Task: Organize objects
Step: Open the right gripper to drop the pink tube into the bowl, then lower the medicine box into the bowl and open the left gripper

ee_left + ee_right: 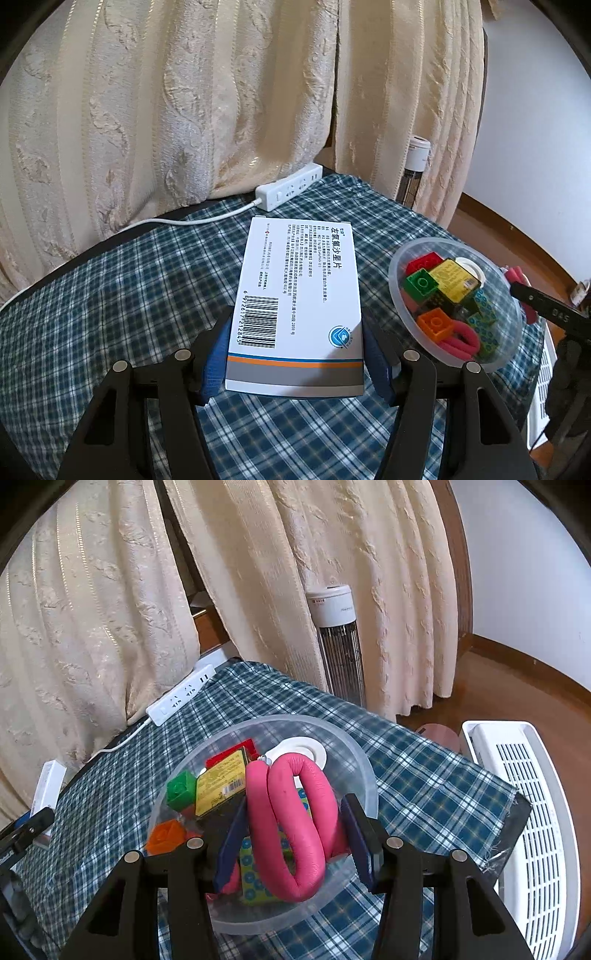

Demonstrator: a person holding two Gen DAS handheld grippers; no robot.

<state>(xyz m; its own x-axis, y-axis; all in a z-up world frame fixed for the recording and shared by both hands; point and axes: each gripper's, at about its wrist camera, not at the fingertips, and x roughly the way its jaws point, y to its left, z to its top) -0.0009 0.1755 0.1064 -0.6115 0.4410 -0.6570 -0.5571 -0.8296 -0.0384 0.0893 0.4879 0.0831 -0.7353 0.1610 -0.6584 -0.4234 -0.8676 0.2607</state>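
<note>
My left gripper (295,332) is shut on a white medicine box (295,273), holding it by its long sides just above the plaid tablecloth (110,314). To its right stands a clear plastic bowl (397,295) with red, green and orange bricks, a yellow pack and a pink foam loop inside. In the right wrist view my right gripper (295,805) is shut on a bent pink foam roller (299,823) over the bowl (364,764). The left gripper with the box (48,786) shows at the left edge there.
A white power strip (290,186) and its cable lie at the table's back edge against cream curtains. A tower heater (340,642) stands behind the table. A white slatted appliance (524,812) sits on the wooden floor past the table's right edge.
</note>
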